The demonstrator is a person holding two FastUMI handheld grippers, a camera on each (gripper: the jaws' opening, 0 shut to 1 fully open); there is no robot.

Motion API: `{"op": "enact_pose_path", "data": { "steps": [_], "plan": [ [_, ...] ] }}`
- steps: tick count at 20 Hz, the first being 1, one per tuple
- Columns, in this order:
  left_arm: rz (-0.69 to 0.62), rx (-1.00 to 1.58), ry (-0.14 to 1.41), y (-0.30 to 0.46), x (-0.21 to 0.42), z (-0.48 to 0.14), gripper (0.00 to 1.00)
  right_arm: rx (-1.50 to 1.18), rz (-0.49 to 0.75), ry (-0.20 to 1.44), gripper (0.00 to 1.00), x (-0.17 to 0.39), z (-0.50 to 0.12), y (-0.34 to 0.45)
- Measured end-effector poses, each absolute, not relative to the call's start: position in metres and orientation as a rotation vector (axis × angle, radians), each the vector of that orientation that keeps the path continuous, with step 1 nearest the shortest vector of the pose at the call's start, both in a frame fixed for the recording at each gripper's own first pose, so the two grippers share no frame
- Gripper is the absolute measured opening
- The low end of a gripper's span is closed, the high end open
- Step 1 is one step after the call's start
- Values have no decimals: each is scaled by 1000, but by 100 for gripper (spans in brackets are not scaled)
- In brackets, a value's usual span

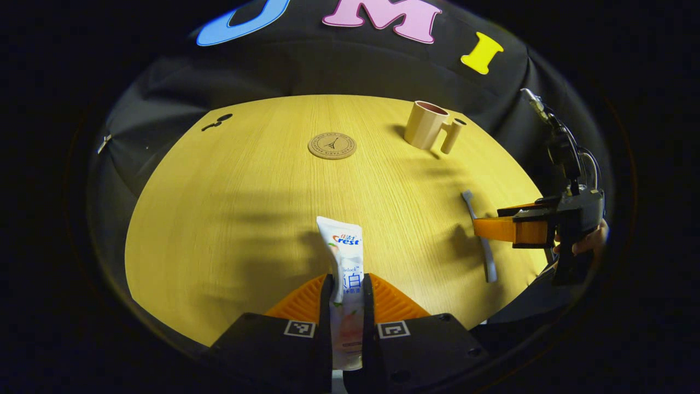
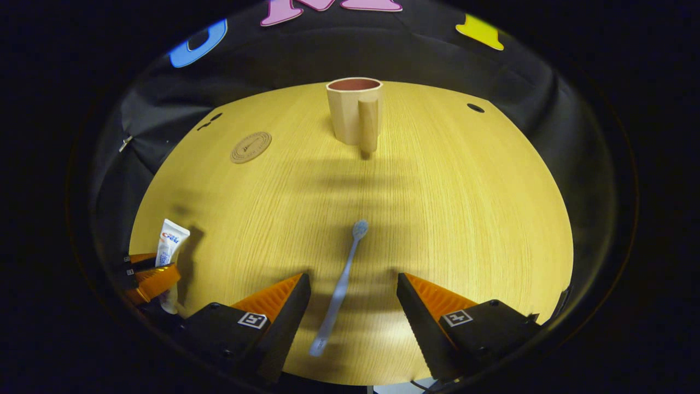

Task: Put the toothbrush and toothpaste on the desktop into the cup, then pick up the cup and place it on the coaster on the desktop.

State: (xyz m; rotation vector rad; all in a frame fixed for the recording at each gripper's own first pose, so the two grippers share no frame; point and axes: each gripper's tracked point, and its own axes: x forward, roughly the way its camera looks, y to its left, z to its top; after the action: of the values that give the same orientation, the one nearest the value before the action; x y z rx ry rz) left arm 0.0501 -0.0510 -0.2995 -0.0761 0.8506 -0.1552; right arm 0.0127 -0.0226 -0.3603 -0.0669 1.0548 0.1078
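Toothpaste [image 1: 345, 273]: white tube clamped betw. both fingers of the left gripper [image 1: 348, 295], jaws closed narrow on its lower half, crimped end pointing up/away toward 12 o'clock in the left gripper view. In the right gripper view the same tube [image 2: 169, 246] sits at approx. 8 o'clock, held upright off the desktop by orange fingers [image 2: 156, 279].

Toothbrush [image 2: 340, 284]: lies flat on the desktop [image 2: 465, 219], head toward 12 o'clock, handle end toward 6, right in the gap betw. the right gripper [image 2: 354, 295] fingers. Jaws spread wide, touching nothing; brush not gripped. In the left gripper view the brush [image 1: 481, 241] is at 3 o'clock, w/ the right gripper [image 1: 514, 227] just beside it, a hand [image 1: 588, 241] behind holding it.

Cup [image 2: 354, 112]: beige, upright, dark-red inside, handle facing the camera, at 12 o'clock in the right gripper view, well apart from the brush. In the left gripper view it's [image 1: 425, 125] at approx. 1 o'clock, handle on its right.

Coaster [image 1: 332, 145]: round, tan, flat on the desktop at 12 o'clock in the left gripper view, nothing on it; cup stands well to its right. In the right gripper view the coaster [image 2: 251, 147] is at approx. 11 o'clock.
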Motion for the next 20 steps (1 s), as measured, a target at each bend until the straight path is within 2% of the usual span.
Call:
{"op": "enact_pose_path", "data": {
  "steps": [5, 6, 7, 8, 9, 10, 12, 13, 18, 20],
  "plan": [
    [-149, -96, 865, -53, 44, -302, 27, -105, 94, 1090, 94, 12, -369, -22],
    [-150, -97, 866, -54, 44, -302, 32, -123, 102, 1093, 92, 12, -368, -21],
    [-153, -94, 867, -55, 44, -302, 32, -132, 111, 1101, 86, 11, -371, -18],
    [-155, -89, 869, -56, 44, -302, 27, -135, 112, 1103, 79, 10, -369, -16],
    [-158, -85, 867, -56, 44, -302, 27, -133, 113, 1112, 67, 10, -370, -14],
    [-161, -83, 867, -58, 45, -302, 27, -132, 112, 1116, 63, 10, -370, -11],
    [-167, -80, 865, -61, 47, -300, 27, -133, 119, 1123, 45, 11, -371, -7],
    [-169, -79, 865, -62, 49, -299, 27, -142, 127, 1140, 17, 11, -374, -5],
    [-175, -75, 868, -71, 55, -300, 27, -141, 286, 1223, 17, 3, -370, 10],
    [-175, -77, 867, -75, 56, -299, 27, -79, 320, 1231, 8, 4, -369, 13]
  ]
}}
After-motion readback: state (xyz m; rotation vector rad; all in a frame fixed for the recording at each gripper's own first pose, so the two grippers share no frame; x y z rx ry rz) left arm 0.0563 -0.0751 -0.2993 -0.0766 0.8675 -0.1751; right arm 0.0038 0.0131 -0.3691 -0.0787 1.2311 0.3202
